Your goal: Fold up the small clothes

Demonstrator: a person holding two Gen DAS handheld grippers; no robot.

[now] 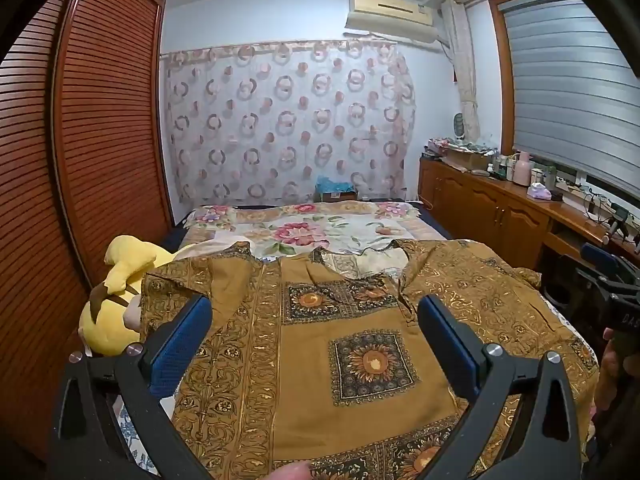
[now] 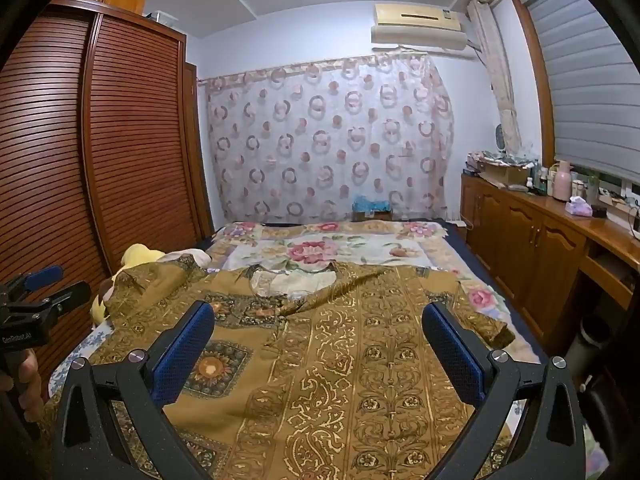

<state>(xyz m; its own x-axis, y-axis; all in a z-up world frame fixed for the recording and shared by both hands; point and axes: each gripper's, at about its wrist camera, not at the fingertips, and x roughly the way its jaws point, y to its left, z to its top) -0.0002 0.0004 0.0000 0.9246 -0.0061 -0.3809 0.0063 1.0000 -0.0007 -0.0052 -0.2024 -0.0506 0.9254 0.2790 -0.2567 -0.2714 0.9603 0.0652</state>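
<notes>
The shirt [image 1: 352, 344] is lying spread flat across the lower half of both frames, collar toward the top, on the floral bedspread [image 1: 304, 232], with a yellow plush [image 1: 116, 304] touching its sleeve at the left edge. The left gripper [image 1: 316, 328] is hovering over the shirt's chest with its fingers spread wide and pinching nothing; the right gripper [image 2: 318, 332] is doing the same over the patterned panel. Judging by this, a first fold is being set up. To do it well, each gripper should be coming down on a side edge or sleeve, pinching a single layer cleanly, then lifting both together so the cloth is folding along a straight line without dragging the plush.
</notes>
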